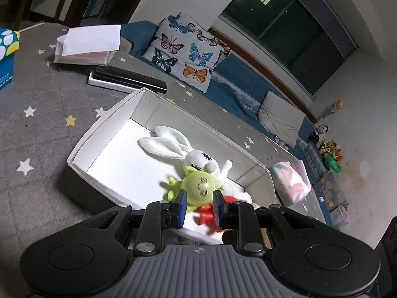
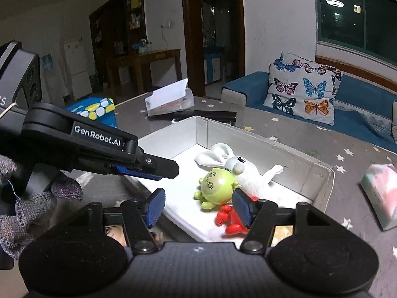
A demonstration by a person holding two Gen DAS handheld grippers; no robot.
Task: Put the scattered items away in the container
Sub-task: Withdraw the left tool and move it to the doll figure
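Note:
A white cardboard box (image 1: 82,146) lies on the grey star-patterned table; it also shows in the right wrist view (image 2: 320,181). Inside lie a white plush rabbit (image 1: 173,146), a green round-headed toy (image 1: 198,186) and a red toy (image 1: 206,213). The right wrist view shows the rabbit (image 2: 248,171), green toy (image 2: 218,183) and red toy (image 2: 228,218) too. My left gripper (image 1: 199,206) is open, hovering above the box, the green toy lying below it, blurred. It also shows in the right wrist view (image 2: 158,171). My right gripper (image 2: 198,207) is open and empty over the box's near edge.
A blue tissue box (image 1: 7,52) sits at the far left. A clear box with white paper (image 1: 84,47) and a black-and-white flat item (image 1: 126,80) lie behind the white box. A pink-white soft pack (image 1: 292,181) lies right of it. A blue sofa with a butterfly cushion (image 1: 188,49) stands beyond.

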